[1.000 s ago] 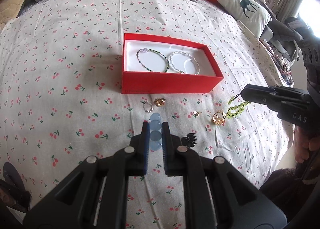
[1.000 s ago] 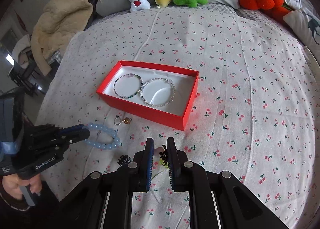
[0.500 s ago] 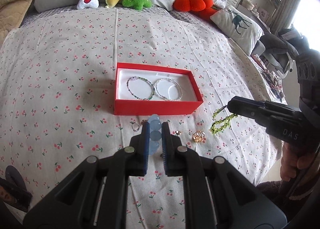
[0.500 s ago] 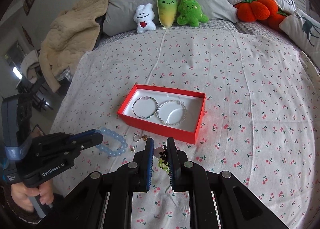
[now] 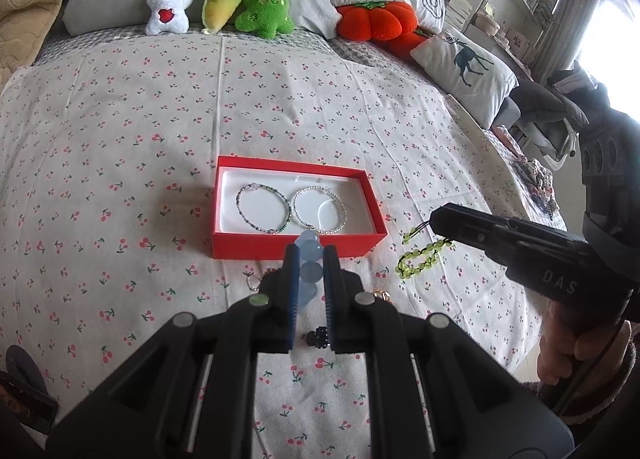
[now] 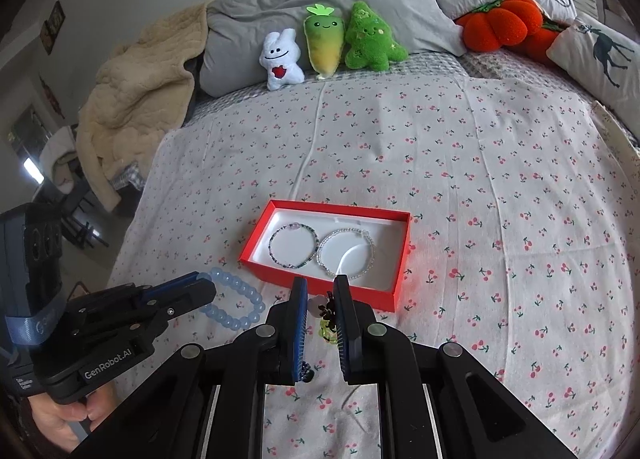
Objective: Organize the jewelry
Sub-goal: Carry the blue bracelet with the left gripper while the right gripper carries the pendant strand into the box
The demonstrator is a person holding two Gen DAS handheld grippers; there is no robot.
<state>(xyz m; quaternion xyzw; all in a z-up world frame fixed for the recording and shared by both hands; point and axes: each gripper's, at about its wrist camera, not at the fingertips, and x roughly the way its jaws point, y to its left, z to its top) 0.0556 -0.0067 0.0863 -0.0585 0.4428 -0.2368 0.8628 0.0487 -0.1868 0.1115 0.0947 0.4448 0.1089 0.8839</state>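
My left gripper [image 5: 311, 250] is shut on a pale blue bead bracelet [image 5: 310, 273], which hangs from its tip above the bed in the right wrist view [image 6: 240, 299]. My right gripper [image 6: 321, 281] is shut on a green bead bracelet with a black cord [image 6: 326, 313]. In the left wrist view that green bracelet [image 5: 420, 259] dangles from the gripper's tip [image 5: 438, 217]. Just beyond both grippers lies an open red box [image 5: 240, 247] with a white lining. It holds a dark bead bracelet [image 5: 240, 209] and a clear one [image 5: 343, 215] side by side.
Small pieces lie on the cherry-print sheet in front of the box: a silver ring [image 5: 253, 282], a gold ring [image 5: 382, 294] and a black clip [image 5: 318, 339]. Plush toys [image 6: 324, 47] and pillows line the bed's head. The bed's edge drops off at left [image 6: 120, 251].
Both grippers have risen and tipped up, carrying their bracelets off the sheet. The box and loose rings now sit lower and smaller in both views.
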